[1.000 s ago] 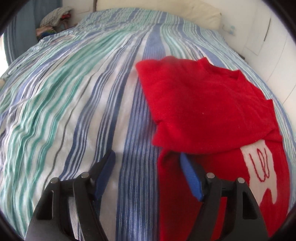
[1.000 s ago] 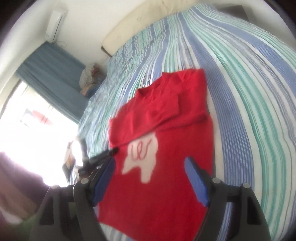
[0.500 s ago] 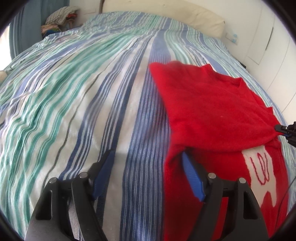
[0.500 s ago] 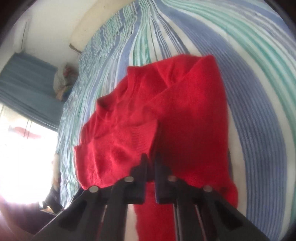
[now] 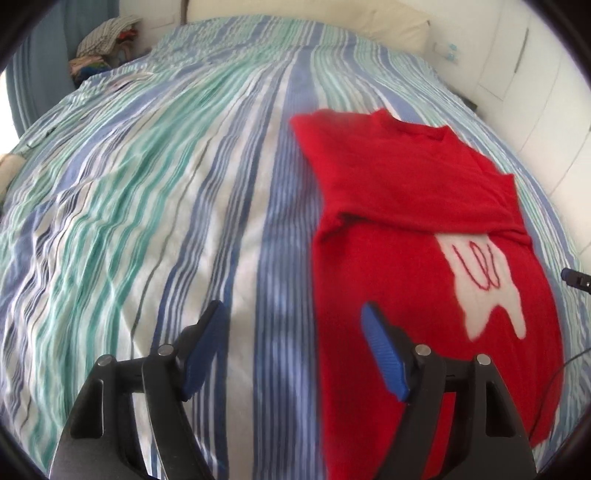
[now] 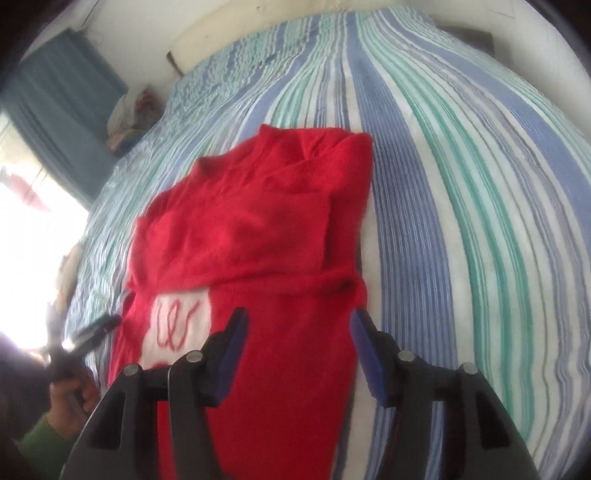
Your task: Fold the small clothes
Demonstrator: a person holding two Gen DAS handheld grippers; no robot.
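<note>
A red sweater (image 5: 413,206) with a white patch (image 5: 484,280) lies flat on the striped bed, both sleeves folded across its chest. It also shows in the right wrist view (image 6: 258,236). My left gripper (image 5: 291,332) is open and empty, hovering over the sweater's left edge near the hem. My right gripper (image 6: 297,332) is open and empty, above the sweater's lower right part. The left gripper (image 6: 92,332) shows at the left of the right wrist view, held by a hand.
The bed cover (image 5: 166,206) has blue, green and white stripes and some wrinkles. A pile of clothes (image 5: 103,48) lies at the far left corner. A pillow (image 5: 395,22) is at the head. White wall and cupboard doors (image 5: 535,74) stand to the right.
My right gripper was shut on the right sleeve half a second ago; it has let go, opened and pulled back. My left gripper drew back a little toward the hem.
</note>
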